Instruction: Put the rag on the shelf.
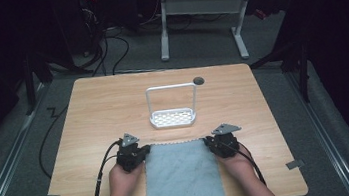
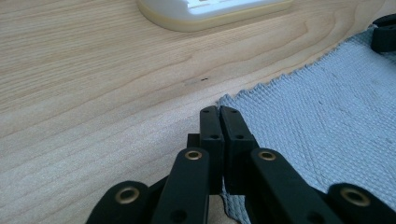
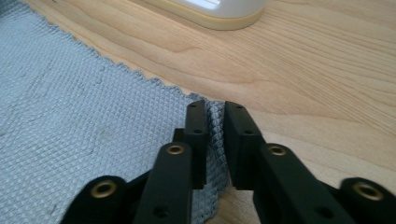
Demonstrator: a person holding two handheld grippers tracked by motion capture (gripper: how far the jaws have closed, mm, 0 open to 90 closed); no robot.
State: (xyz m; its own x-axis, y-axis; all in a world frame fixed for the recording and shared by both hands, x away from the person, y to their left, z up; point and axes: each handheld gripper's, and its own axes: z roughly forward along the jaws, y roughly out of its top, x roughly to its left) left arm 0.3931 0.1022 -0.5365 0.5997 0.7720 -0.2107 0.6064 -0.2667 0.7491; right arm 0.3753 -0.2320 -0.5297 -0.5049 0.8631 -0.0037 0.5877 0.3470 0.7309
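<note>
A light blue waffle-weave cloth (image 1: 182, 177) lies flat on the wooden table (image 1: 98, 112), reaching to the near edge. My left gripper (image 1: 143, 150) sits at the cloth's far left corner; in the left gripper view its jaws (image 2: 219, 112) are pressed together with the edge of the cloth (image 2: 327, 116) running in between them. My right gripper (image 1: 208, 142) is at the far right corner. In the right gripper view its jaws (image 3: 214, 109) pinch a raised fold of the cloth (image 3: 70, 116).
A white slotted rack (image 1: 173, 118) with a tall wire handle stands just beyond the cloth, mid-table; its base shows close ahead of both grippers (image 2: 210, 11) (image 3: 224, 11). A dark round spot (image 1: 198, 80) lies behind it. A white-legged desk stands beyond the table.
</note>
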